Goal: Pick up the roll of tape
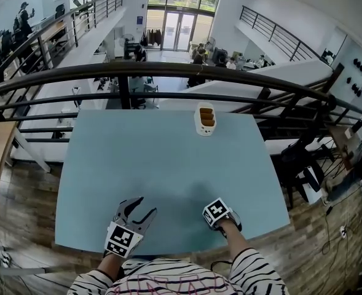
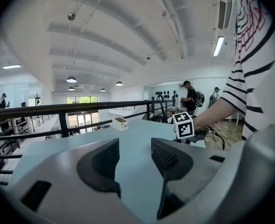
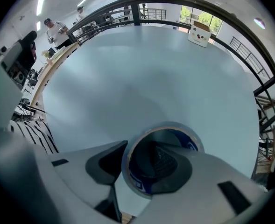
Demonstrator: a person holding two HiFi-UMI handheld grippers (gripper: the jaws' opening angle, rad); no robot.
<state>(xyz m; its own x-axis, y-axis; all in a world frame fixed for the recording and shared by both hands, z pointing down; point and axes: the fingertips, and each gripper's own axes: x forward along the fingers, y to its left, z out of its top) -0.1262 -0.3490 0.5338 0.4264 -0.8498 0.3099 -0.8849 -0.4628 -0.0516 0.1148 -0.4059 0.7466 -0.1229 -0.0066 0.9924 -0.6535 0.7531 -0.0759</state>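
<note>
Pale blue table (image 1: 168,158) fills the middle of the head view, with a railing and an open hall beyond its far edge. At the lower right of that view the right gripper (image 1: 224,220) points straight down at the tabletop, and its marker cube hides what lies under it. The right gripper view shows it: the roll of tape (image 3: 186,140) lies flat on the table at the lower centre of the frame, a thin ring with blue print inside its hole. The right gripper (image 3: 139,160) has its jaws spread and set astride the ring's wall, one pad down inside the hole and the other just outside the rim on the left. The pads do not look pressed onto the wall yet. At the lower left of the head view the left gripper (image 1: 142,208) hangs low over the table with its jaws apart and nothing between them. A small white box (image 1: 205,119) stands well away, near the table's far edge. The roll is probably light and stiff — a hard core under smooth, slick tape — so it should not crush, though it could skate across the table if nudged. The best hold looks to be this one — across the wall, inner face against outer face.
</note>
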